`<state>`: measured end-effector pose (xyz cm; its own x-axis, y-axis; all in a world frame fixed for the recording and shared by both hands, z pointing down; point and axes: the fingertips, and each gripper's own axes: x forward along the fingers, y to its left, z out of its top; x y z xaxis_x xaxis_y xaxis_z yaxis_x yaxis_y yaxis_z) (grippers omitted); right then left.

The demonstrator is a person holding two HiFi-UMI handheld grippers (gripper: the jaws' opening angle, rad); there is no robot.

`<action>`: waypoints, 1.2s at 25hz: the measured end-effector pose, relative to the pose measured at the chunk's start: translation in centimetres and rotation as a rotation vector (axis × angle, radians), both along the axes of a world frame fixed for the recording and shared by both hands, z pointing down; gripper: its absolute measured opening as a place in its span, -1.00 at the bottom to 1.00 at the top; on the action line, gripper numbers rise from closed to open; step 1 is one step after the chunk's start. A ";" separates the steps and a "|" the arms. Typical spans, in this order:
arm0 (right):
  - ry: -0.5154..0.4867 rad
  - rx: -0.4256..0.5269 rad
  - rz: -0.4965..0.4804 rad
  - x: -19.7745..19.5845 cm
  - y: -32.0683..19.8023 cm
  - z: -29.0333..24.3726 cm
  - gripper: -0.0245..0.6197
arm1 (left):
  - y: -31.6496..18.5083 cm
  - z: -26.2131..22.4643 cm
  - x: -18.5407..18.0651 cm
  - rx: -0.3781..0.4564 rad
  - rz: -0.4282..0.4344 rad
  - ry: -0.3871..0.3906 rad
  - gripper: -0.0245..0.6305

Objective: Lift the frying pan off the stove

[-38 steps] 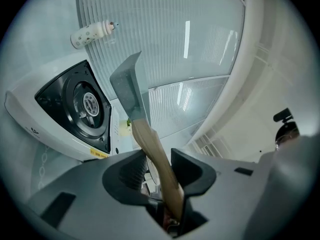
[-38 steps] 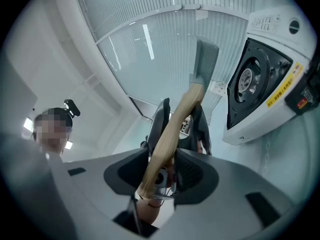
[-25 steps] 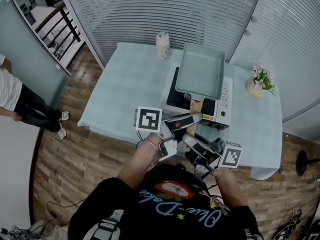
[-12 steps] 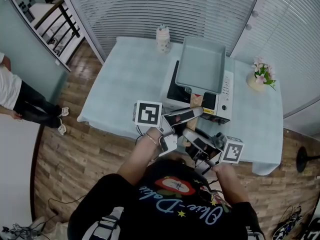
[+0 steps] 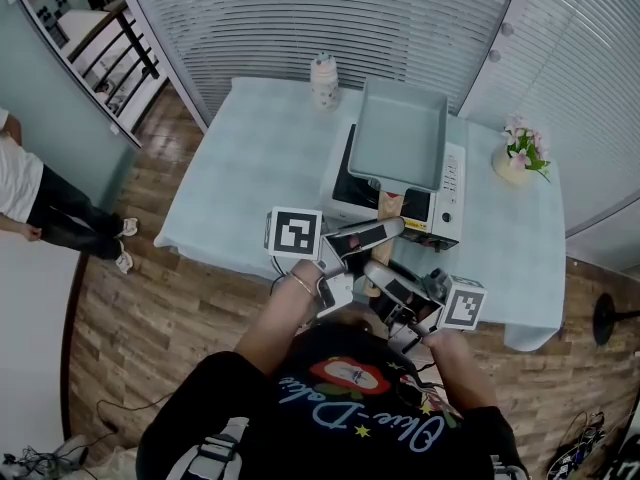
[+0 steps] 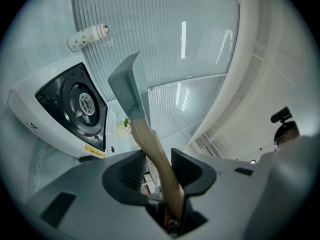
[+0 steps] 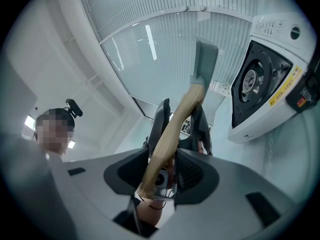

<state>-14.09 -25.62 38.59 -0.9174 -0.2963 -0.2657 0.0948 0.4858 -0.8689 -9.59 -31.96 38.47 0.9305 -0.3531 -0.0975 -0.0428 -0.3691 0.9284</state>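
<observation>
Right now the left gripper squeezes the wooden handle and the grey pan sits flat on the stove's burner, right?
Not quite. The left gripper does squeeze the wooden handle, but the grey pan is not on the burner: it is held in the air, clear of the stove. The left gripper view shows the burner bare.

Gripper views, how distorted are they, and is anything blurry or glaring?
Left gripper view: strong fisheye, black corners, blinds bowed with bright glare streaks; the wooden handle near the lens looks soft. Right gripper view: same fisheye bending; the stove looks fairly sharp. Head view: even daylight, milder curving.
</observation>
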 end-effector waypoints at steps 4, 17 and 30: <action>0.006 0.003 0.002 0.1 0.1 0.1 -0.42 | 0.2 -0.1 0.1 -0.006 -0.001 0.008 -0.50; 0.001 -0.015 -0.002 0.1 0.3 0.4 -0.42 | 0.3 0.4 0.1 -0.023 -0.009 0.003 -0.49; 0.005 -0.021 -0.002 0.2 0.0 0.4 -0.42 | 0.0 0.7 0.2 -0.025 -0.011 -0.005 -0.49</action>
